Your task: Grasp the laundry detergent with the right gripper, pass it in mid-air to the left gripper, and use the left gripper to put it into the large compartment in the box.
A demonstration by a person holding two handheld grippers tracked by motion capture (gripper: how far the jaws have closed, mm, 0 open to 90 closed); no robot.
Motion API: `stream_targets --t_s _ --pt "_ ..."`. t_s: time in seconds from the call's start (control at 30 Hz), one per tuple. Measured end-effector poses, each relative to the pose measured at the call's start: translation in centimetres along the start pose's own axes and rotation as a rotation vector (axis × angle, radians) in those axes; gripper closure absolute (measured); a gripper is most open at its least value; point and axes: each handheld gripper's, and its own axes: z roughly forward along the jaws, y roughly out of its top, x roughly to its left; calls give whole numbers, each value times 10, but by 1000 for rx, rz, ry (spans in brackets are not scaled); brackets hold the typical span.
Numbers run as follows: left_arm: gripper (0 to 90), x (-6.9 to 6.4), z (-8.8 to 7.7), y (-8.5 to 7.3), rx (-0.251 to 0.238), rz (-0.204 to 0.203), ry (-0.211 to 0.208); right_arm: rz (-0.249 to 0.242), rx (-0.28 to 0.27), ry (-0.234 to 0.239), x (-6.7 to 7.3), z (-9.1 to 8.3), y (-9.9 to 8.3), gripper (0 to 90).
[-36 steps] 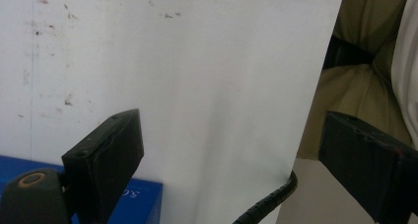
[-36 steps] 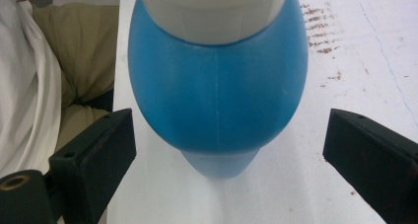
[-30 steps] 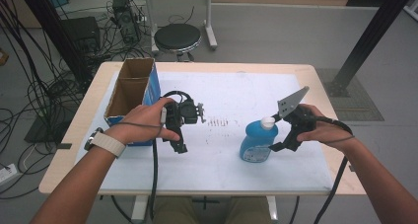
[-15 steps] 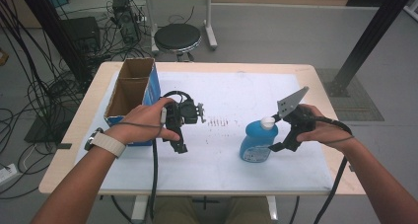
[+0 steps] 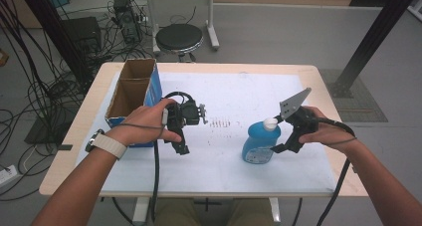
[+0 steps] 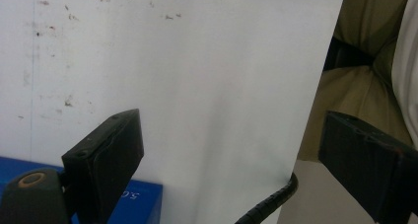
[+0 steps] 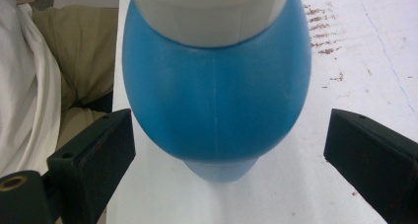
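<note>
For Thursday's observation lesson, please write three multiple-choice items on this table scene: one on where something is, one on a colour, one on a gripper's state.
1. Where does the cardboard box stand?
A. at the table's left side
B. at the table's right side
C. on the stool

2. What colour is the bottle's body?
A. red
B. blue
C. green

3. How is the right gripper?
A. shut on the cap
B. lying flat on the table
C. open, a jaw at each side of the bottle

Key: 1 A, the high view shows the box at the left edge. 2 B, the body is blue under a white cap. 3 C, the right gripper view shows gaps between both jaws and the bottle.
</note>
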Motion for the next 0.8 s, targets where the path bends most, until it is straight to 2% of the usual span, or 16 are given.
stream_targets --t_s 0.8 --pt "106 0 1 0 -7 -4 1 -6 -21 -4 1 5 0 47"
